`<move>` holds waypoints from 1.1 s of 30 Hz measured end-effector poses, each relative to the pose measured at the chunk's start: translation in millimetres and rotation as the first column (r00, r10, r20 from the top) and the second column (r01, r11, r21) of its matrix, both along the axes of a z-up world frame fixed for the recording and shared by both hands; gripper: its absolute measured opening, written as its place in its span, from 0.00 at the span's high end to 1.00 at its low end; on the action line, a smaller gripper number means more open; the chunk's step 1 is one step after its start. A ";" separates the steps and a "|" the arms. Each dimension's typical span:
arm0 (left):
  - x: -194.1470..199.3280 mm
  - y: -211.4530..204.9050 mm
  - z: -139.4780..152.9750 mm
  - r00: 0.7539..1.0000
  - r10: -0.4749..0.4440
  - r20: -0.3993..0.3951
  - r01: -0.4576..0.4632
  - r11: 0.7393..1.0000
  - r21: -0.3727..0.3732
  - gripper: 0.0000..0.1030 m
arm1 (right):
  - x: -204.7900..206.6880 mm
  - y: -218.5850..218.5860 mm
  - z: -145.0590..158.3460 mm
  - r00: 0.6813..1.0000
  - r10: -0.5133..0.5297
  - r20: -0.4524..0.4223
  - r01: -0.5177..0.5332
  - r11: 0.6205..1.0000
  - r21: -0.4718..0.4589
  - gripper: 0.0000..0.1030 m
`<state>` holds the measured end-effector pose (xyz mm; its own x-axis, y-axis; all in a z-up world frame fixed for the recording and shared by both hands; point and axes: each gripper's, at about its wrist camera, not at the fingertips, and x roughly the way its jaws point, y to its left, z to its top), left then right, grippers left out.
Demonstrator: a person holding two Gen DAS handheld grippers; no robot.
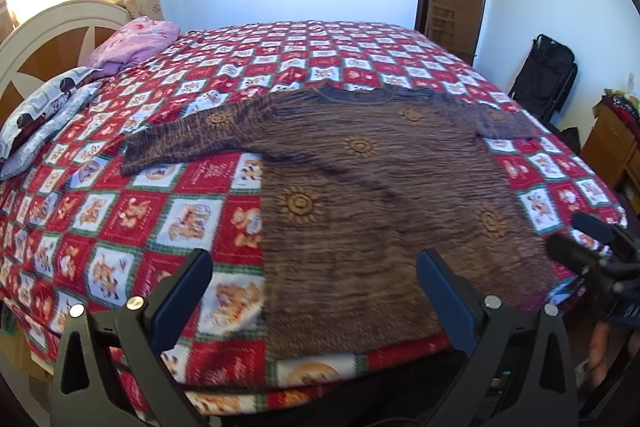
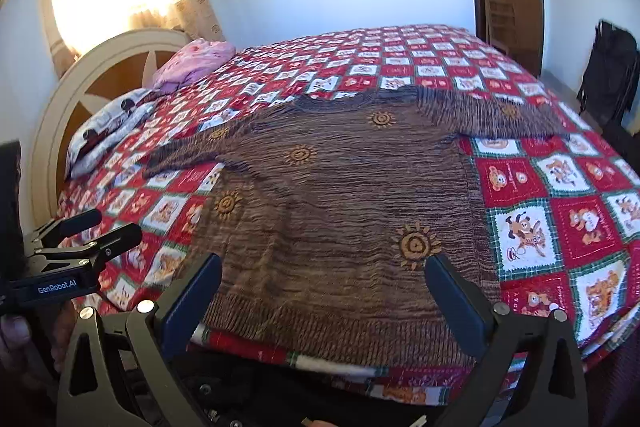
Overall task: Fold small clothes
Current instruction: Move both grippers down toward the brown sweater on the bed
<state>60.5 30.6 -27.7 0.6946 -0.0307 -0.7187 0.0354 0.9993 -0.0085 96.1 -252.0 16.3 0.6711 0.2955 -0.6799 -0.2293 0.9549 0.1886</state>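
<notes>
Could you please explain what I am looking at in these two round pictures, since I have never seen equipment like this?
No robot here: a person holds a two-finger gripper in each hand, each with a wide-angle camera looking forward along its fingers. One picture comes from the left gripper, the other from the right gripper; each gripper also shows at the edge of the other's picture. Both are open and hold nothing. Ahead lies a brown knitted sweater with orange sun motifs, spread flat, sleeves out, on a bed with a red patchwork cover. Pillows and a pink bundle sit by the headboard. The folding has not begun.
</notes>
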 end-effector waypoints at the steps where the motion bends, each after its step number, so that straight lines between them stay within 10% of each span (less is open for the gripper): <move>1: 5.2 0.9 -0.6 1.000 -0.001 -0.002 0.001 1.000 0.015 0.00 | 3.2 -2.5 -0.4 1.000 -0.003 0.001 0.003 1.000 0.003 0.01; 29: 184.5 -14.8 -50.2 1.000 0.015 0.004 -0.016 0.986 0.166 0.00 | 184.7 -139.2 -60.5 0.955 -0.282 -0.092 0.276 0.959 -0.072 0.03; 33: 207.5 -16.4 -61.3 1.000 0.031 0.002 -0.031 0.982 0.185 0.00 | 207.3 -170.8 -60.9 0.936 -0.341 -0.091 0.335 0.940 -0.071 0.16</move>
<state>268.0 14.2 -89.0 0.6922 0.1244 -0.7109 0.0041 0.9843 0.1762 303.3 -422.8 -44.6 0.6528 0.0245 -0.7571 0.1259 0.9821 0.1404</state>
